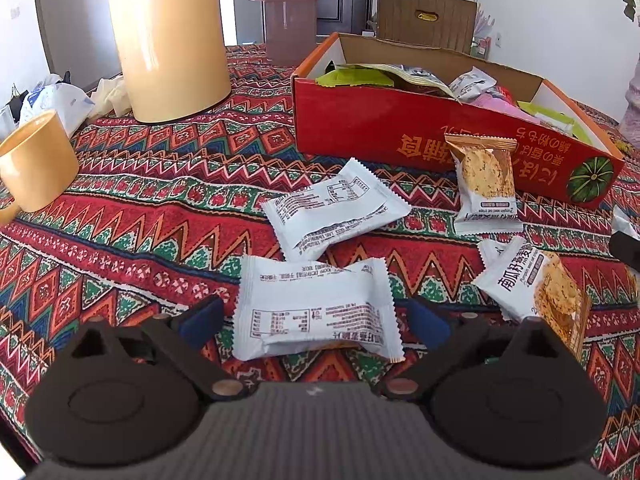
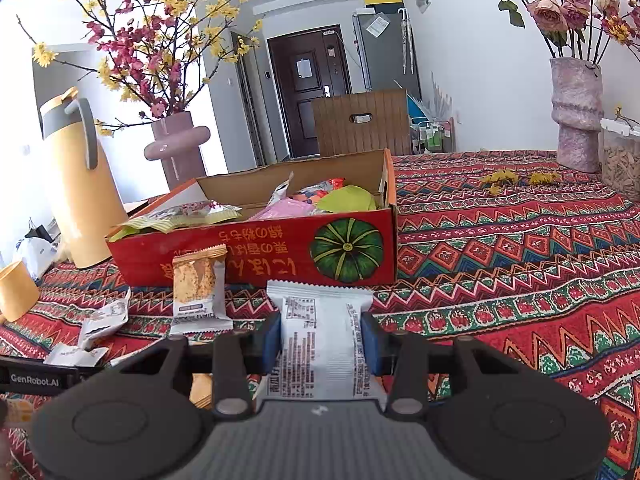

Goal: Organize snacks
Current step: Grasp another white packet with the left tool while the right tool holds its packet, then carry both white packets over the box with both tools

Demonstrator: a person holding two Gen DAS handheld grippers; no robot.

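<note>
Our left gripper (image 1: 316,320) straddles a white cracker packet (image 1: 316,312), fingers apart — our right gripper (image 2: 322,336) is clamped on another white packet (image 2: 320,340) near the red box (image 2: 256,252)

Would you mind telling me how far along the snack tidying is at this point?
Done: the red box already holds several packets. In hand: the right gripper is shut on a white packet; the left gripper is open around another white packet. Left: three more packets lie on the tablecloth, one leaning against the box.
</note>
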